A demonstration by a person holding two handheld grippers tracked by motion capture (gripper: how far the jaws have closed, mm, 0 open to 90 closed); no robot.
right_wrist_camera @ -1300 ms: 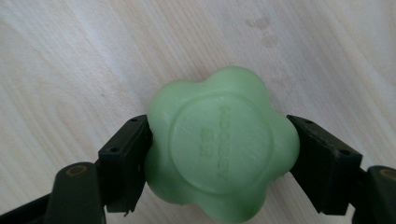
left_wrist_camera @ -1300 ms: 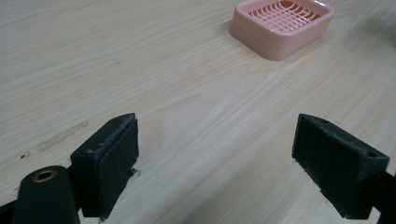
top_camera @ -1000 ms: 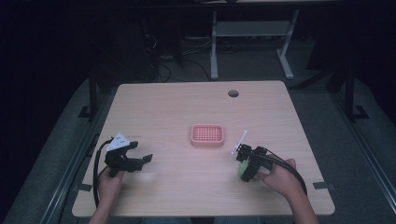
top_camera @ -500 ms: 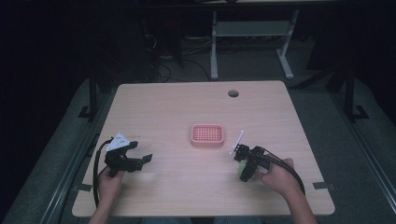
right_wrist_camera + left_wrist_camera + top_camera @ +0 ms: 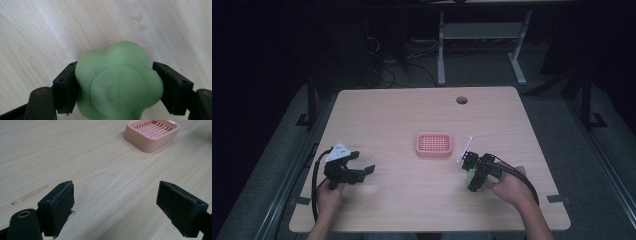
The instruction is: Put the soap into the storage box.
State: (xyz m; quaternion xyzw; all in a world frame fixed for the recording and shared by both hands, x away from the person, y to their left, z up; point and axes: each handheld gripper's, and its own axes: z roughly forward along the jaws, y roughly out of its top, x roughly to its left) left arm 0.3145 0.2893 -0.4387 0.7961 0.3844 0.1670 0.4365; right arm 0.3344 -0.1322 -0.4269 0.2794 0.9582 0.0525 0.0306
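1. The left gripper [image 5: 116, 210] held its two black jaws wide apart at the bottom of the frame.
2. Bare wooden table [image 5: 75, 157] lay between them.
3. A pink slotted tray [image 5: 151, 134] sat at upper right.

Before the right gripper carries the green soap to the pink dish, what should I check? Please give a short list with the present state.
1. Soap held between both jaws of the right gripper: ok.
2. Dish empty: ok.
3. Table between soap and dish free: ok.
4. Left gripper open, away from dish: ok.
5. Soap lifted off the table: cannot tell.
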